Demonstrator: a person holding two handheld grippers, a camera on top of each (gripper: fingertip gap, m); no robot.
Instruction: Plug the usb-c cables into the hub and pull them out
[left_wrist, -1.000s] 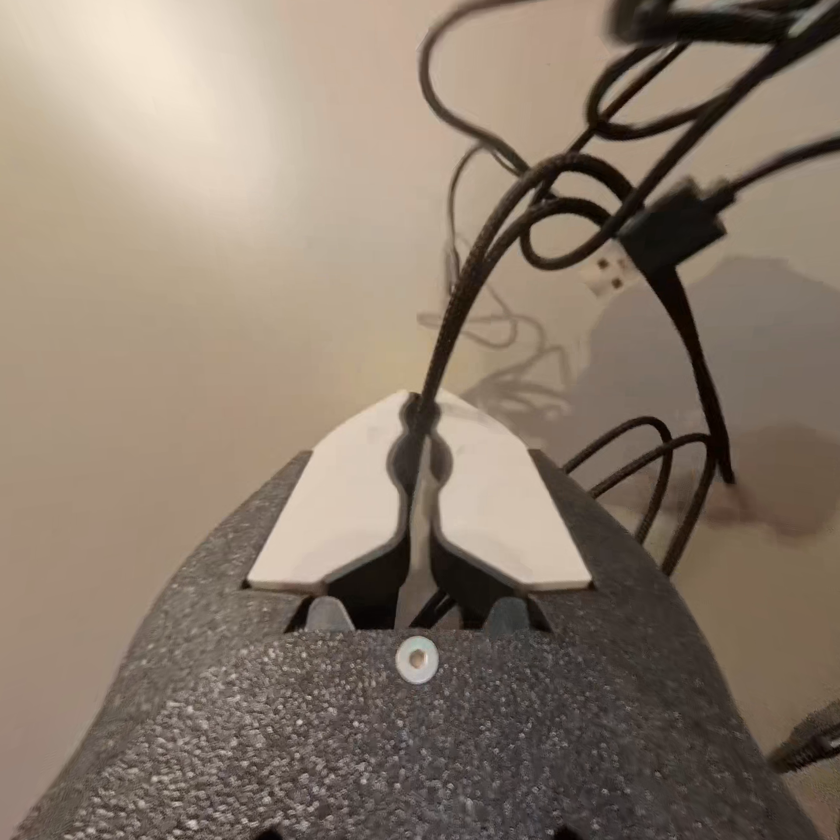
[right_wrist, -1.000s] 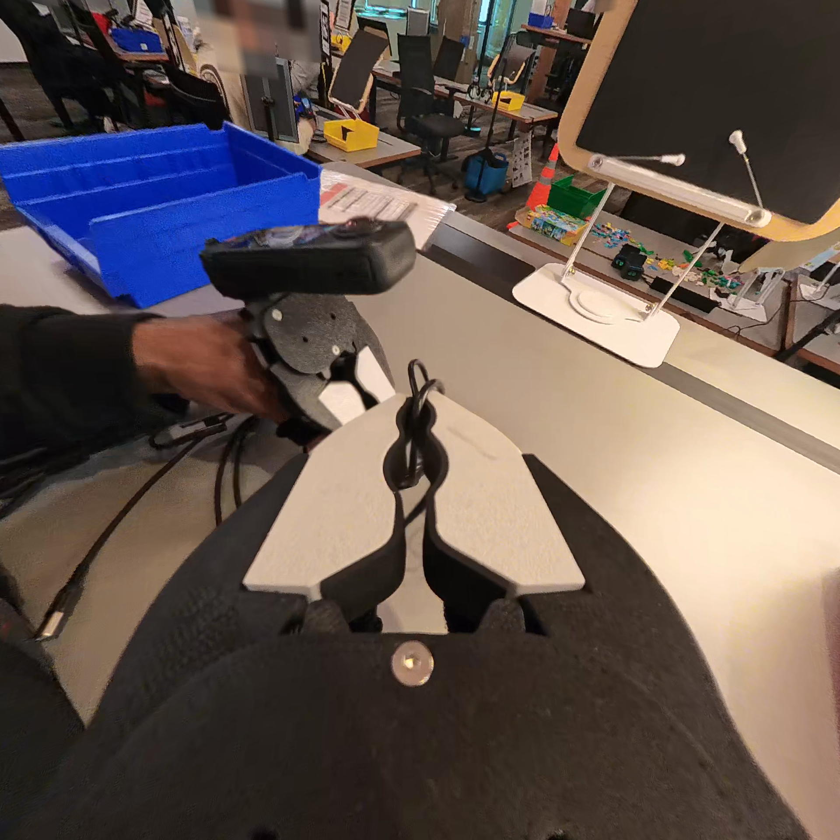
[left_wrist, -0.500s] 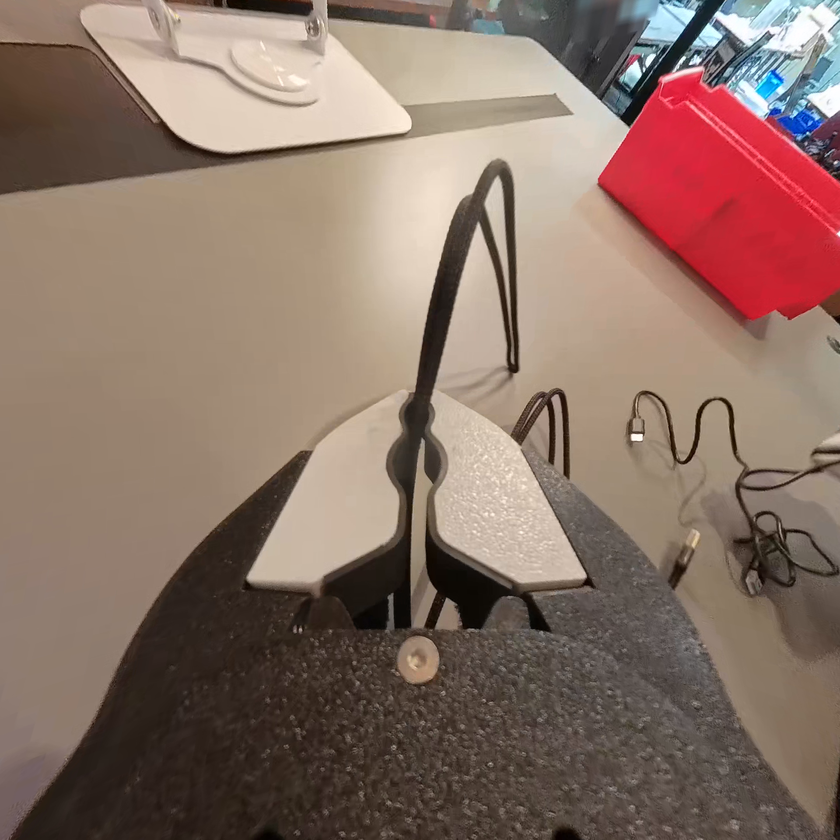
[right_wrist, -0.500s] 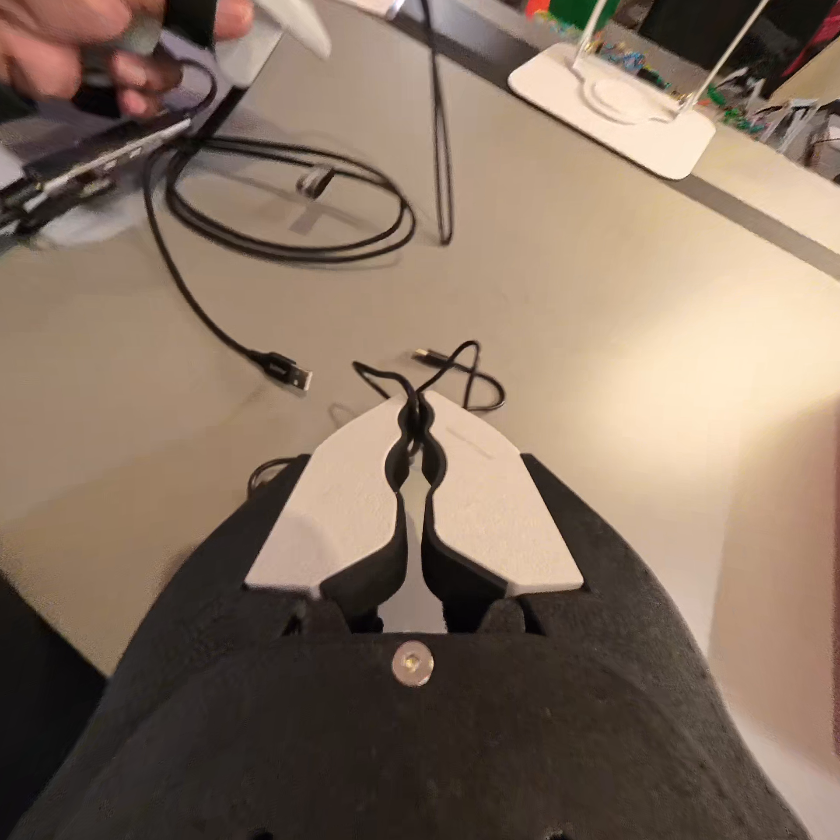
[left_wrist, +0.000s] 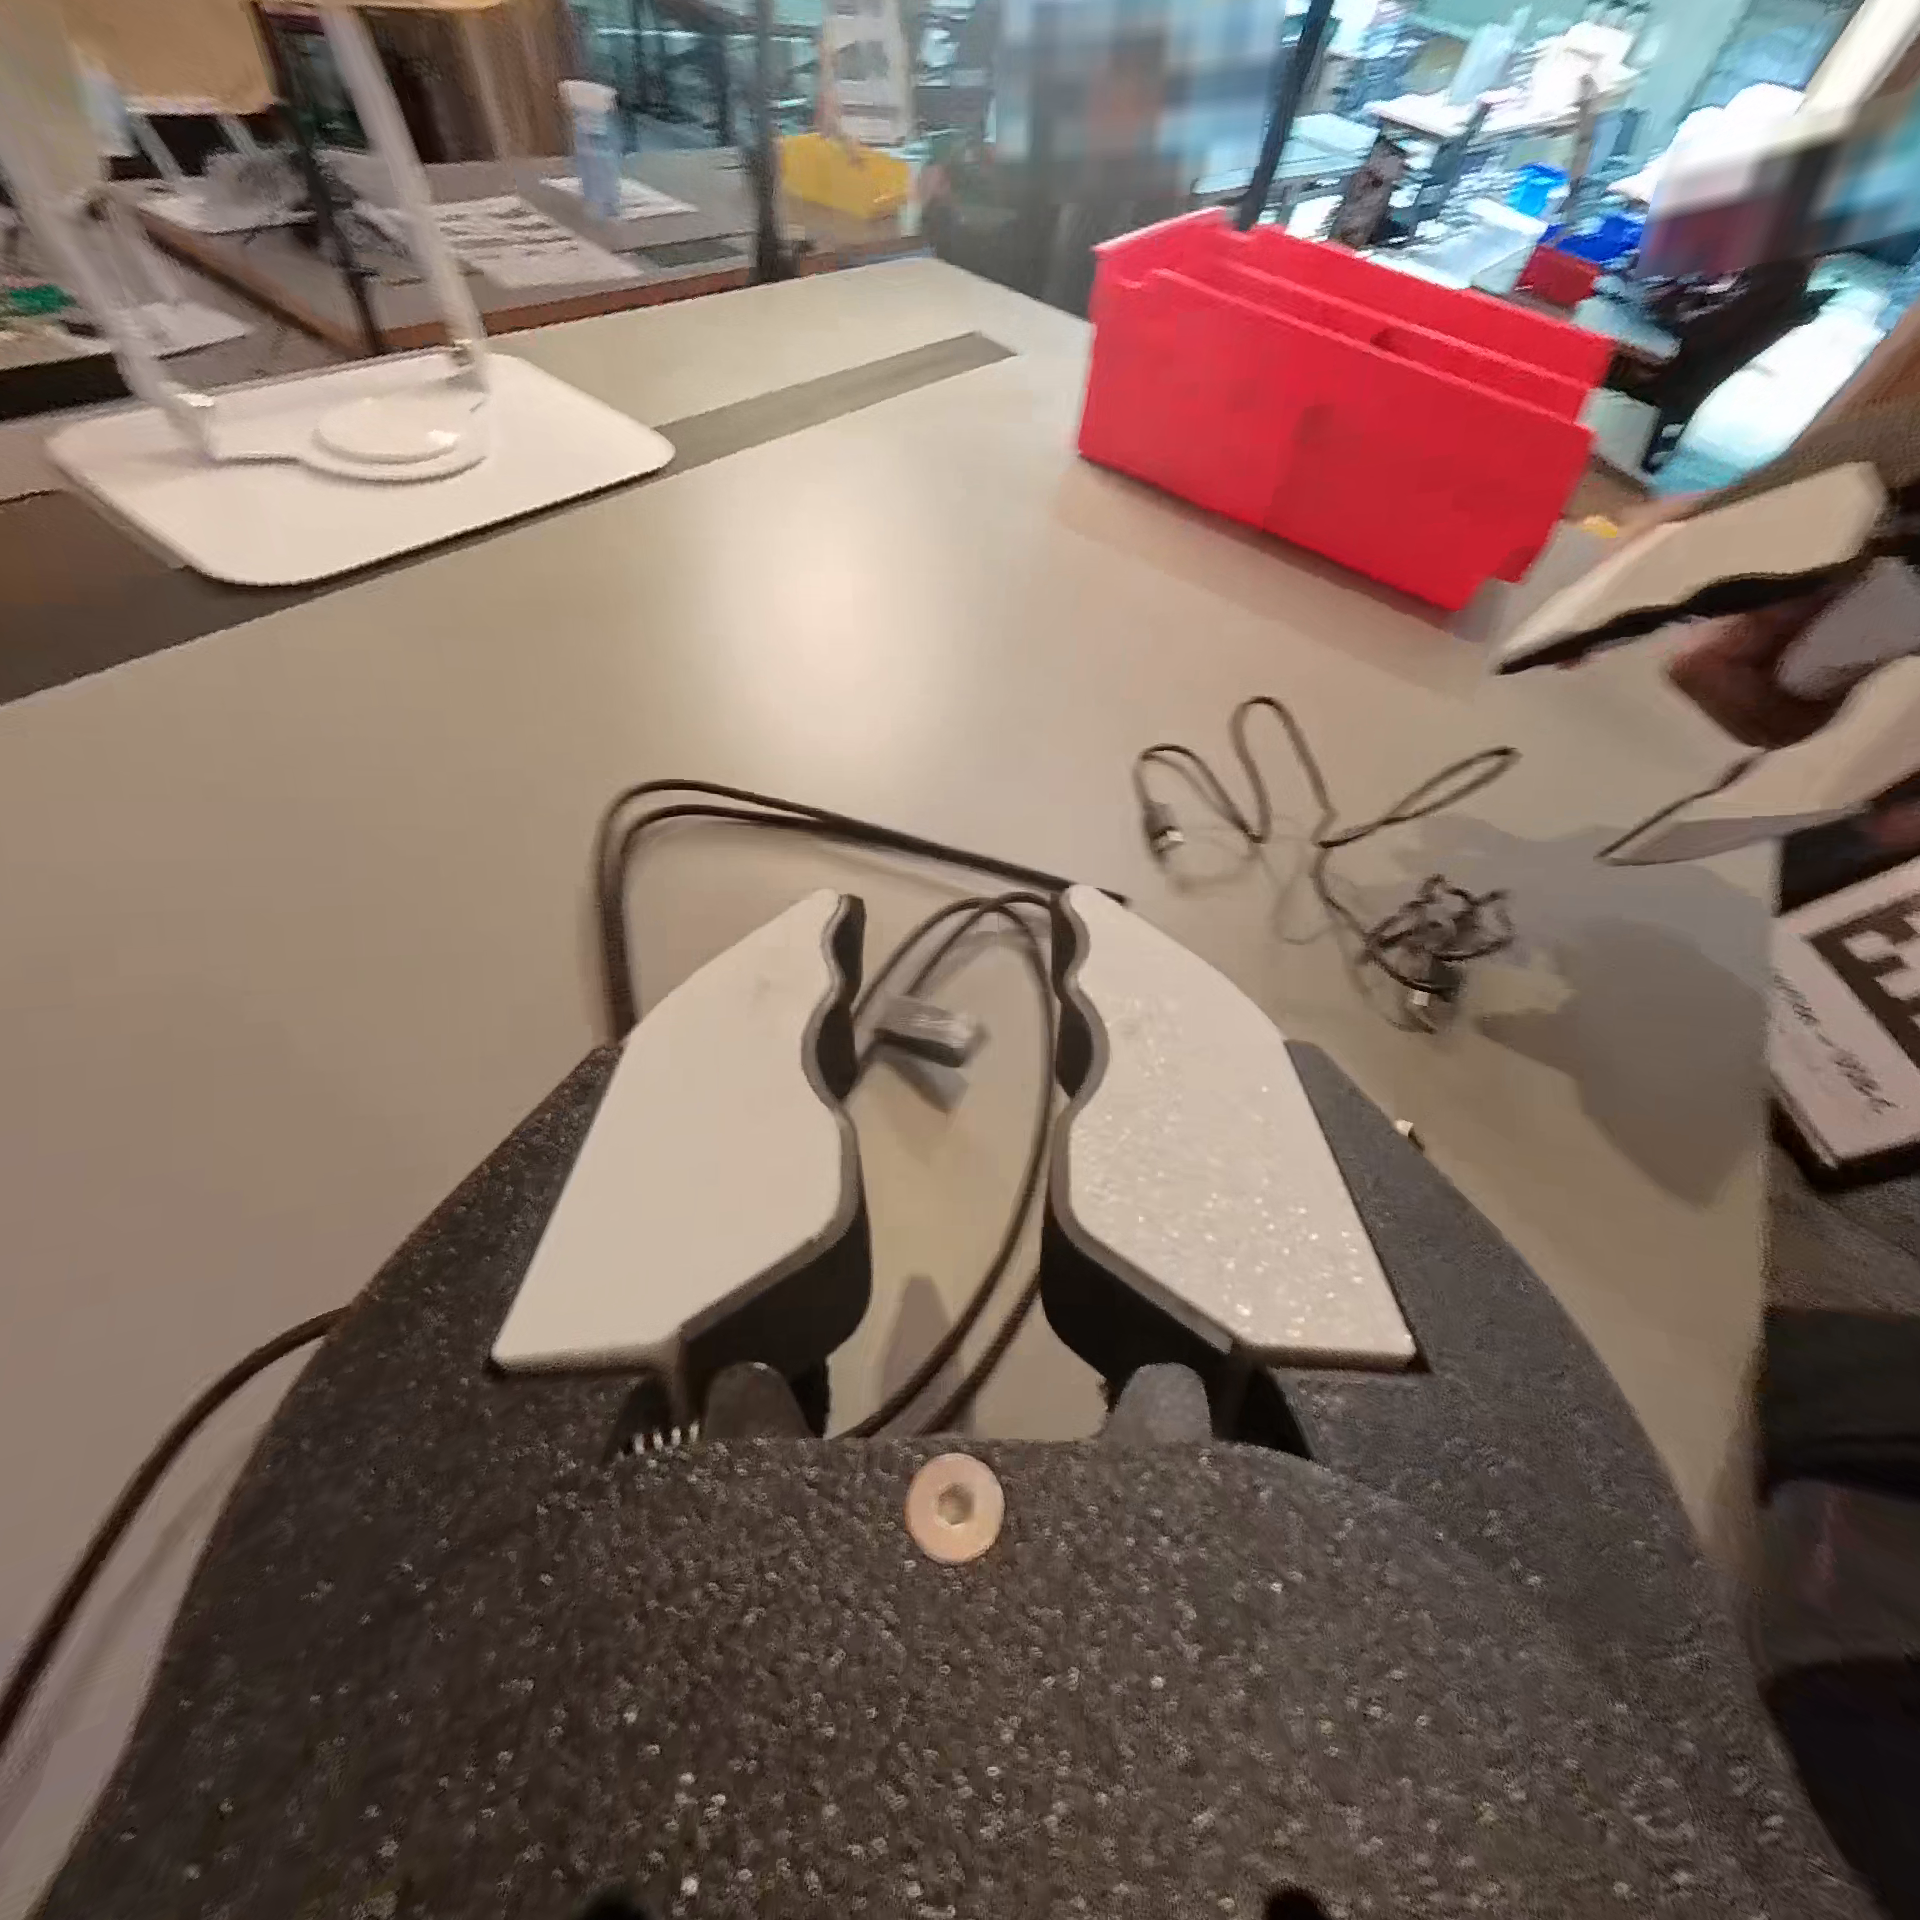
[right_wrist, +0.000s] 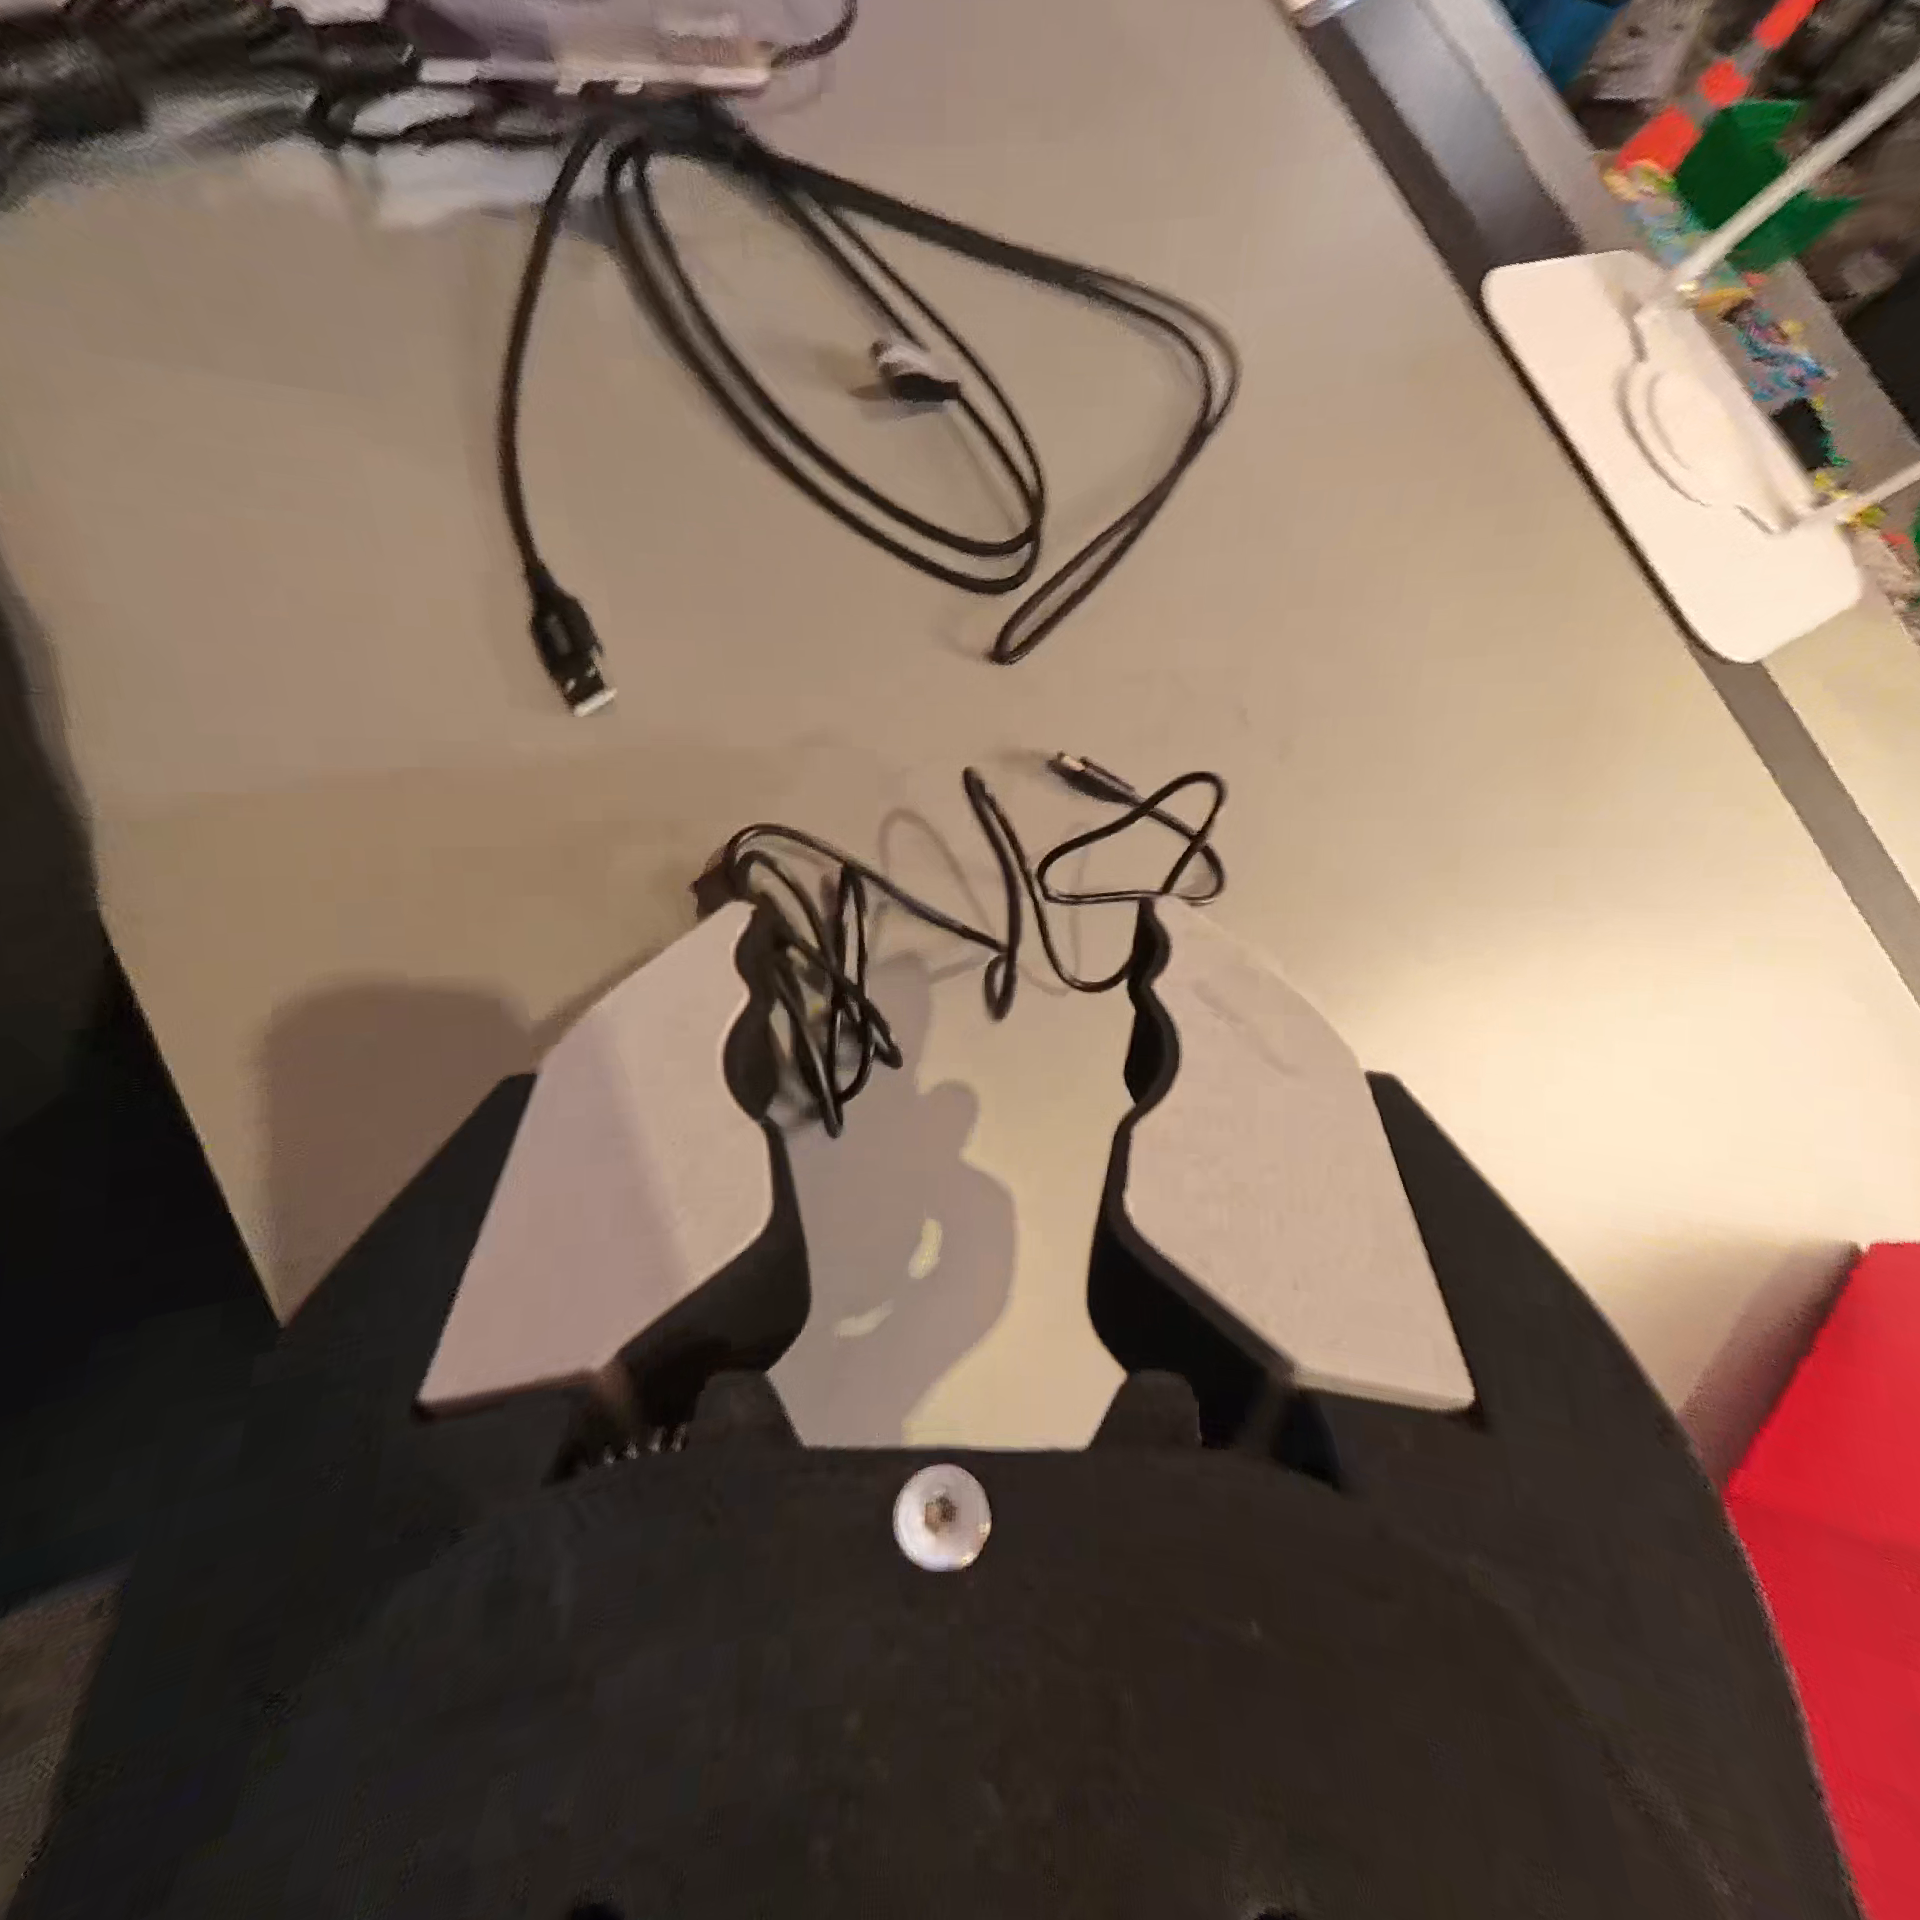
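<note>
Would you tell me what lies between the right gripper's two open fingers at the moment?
In the right wrist view, the right gripper is open, and a thin black cable lies tangled on the table between its fingers, bunched toward the left finger.

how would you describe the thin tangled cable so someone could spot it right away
On the grey table, look just ahead of the open right gripper. The thin black cable lies there in small loose knots. Unlike the thicker braided cable farther off, laid in long wide loops, it is wiry and bunched up.
</note>
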